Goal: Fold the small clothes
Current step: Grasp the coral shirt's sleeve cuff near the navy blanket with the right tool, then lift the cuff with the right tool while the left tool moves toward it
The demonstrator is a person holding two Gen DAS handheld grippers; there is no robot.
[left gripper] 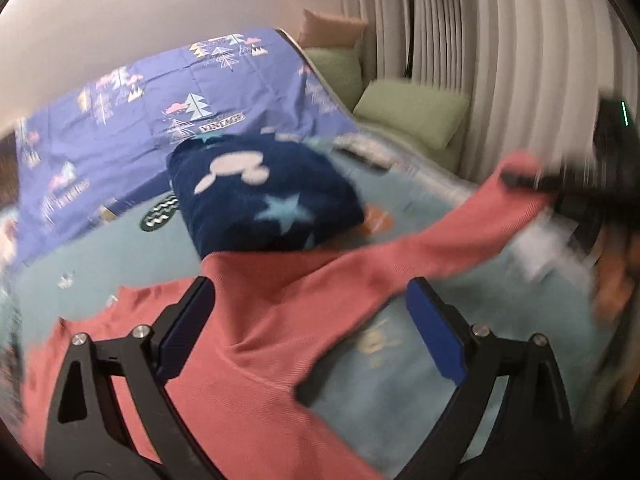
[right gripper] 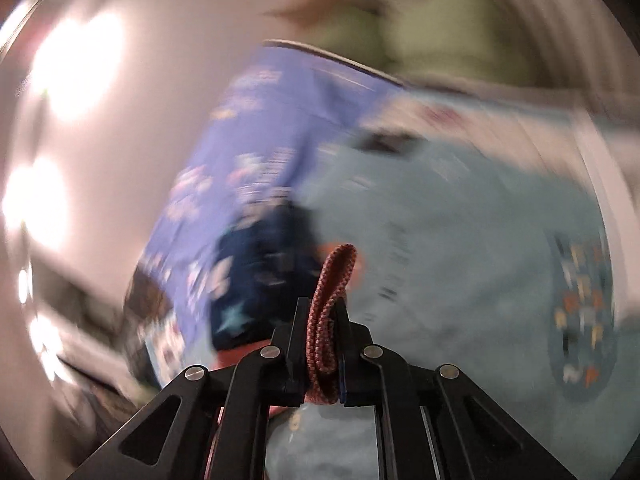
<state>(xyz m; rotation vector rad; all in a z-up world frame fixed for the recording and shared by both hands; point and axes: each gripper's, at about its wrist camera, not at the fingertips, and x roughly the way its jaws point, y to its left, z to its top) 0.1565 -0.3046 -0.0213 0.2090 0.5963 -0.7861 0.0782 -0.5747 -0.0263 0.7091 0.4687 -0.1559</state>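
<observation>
One pink ribbed garment (left gripper: 256, 320) lies spread on the light blue bedcover (left gripper: 400, 392), filling the left wrist view from about 7 o'clock up through the centre. Its one visible sleeve is its longest stretch: it runs from the body at the centre out toward 2 o'clock, rising off the cover to its end at the right edge, so the long axis slopes from lower left to upper right.

That sleeve end is pinched in the right gripper (left gripper: 532, 180), seen in the left wrist view as a dark blurred shape at 3 o'clock. In the right wrist view the same claw (right gripper: 323, 344) is clamped together on a bunched fold of the pink knit, which stands up between the two pads toward 12 o'clock.

The left gripper (left gripper: 312, 320) hangs over the garment's body with its two blue-padded fingers (left gripper: 184, 332) wide apart and nothing between them; the left finger stands over the pink cloth, the right one over the blue cover.

One folded dark blue fleece piece (left gripper: 264, 192) with pale stars and a mouse-head shape sits just beyond the garment's body at 12 o'clock, its near edge meeting the pink cloth. Behind it lies one purple printed sheet (left gripper: 160, 96). Two green cushions (left gripper: 412, 116) and one tan cushion (left gripper: 332, 28) sit at 1 o'clock beside a ribbed pale wall (left gripper: 520, 60).
</observation>
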